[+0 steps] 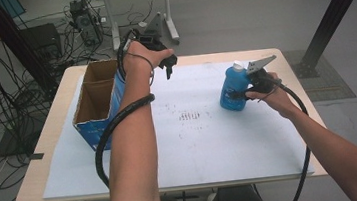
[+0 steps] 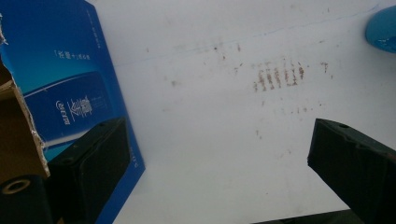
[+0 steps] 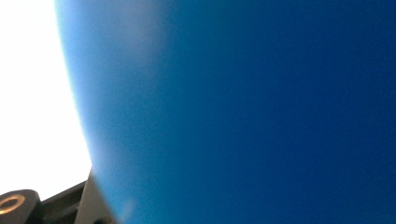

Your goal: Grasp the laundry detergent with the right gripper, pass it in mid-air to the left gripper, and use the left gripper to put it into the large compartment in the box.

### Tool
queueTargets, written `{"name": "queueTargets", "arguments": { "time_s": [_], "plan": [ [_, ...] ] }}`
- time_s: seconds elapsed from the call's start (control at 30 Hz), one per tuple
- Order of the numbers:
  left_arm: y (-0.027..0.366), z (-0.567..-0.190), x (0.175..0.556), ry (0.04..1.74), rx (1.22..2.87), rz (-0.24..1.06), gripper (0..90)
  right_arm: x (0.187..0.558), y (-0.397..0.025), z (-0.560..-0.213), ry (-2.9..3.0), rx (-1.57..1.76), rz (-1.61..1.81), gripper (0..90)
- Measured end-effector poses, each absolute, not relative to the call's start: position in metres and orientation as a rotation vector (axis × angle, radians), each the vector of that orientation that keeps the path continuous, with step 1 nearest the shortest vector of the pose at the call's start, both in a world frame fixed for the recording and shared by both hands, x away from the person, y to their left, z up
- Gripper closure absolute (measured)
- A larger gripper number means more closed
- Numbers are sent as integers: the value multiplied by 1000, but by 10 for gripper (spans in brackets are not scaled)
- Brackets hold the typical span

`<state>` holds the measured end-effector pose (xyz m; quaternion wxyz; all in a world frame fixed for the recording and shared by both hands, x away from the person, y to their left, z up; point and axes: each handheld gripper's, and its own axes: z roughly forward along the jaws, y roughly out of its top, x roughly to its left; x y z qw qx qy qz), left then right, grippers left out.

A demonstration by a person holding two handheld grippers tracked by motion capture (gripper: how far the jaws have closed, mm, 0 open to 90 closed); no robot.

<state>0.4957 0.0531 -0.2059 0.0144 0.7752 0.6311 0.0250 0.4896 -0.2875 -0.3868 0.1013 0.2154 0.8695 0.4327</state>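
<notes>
A blue bottle (image 1: pixel 232 91) with a white cap stands upright on the white mat (image 1: pixel 201 143) at the right. My right gripper (image 1: pixel 240 94) reaches it from the right, its jaws against the bottle's middle and shut on it. In the right gripper view the bottle's blue wall (image 3: pixel 257 112) is pressed very close to the camera. My left gripper (image 1: pixel 168 67) hangs above the mat's far edge, just right of the box, its jaws open. In the left gripper view my left gripper (image 2: pixel 219 140) has only bare mat between its wide-apart jaws, and the bottle (image 2: pixel 383 28) shows at the top right corner.
An open cardboard box (image 1: pixel 97 101) with blue printed sides (image 2: pixel 70 84) stands at the mat's left, divided into two compartments. Faint brown marks (image 1: pixel 188 115) stain the mat's middle. Cables and desk legs crowd the floor beyond the table's far edge.
</notes>
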Motion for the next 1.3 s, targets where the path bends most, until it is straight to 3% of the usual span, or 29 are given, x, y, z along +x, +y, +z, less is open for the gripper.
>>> {"name": "queueTargets", "arguments": {
  "time_s": [1.3],
  "plan": [
    [55,-204,495,1963,2409,84,64,490,-288,-387,2569,638,1279,422]
  ]
}}
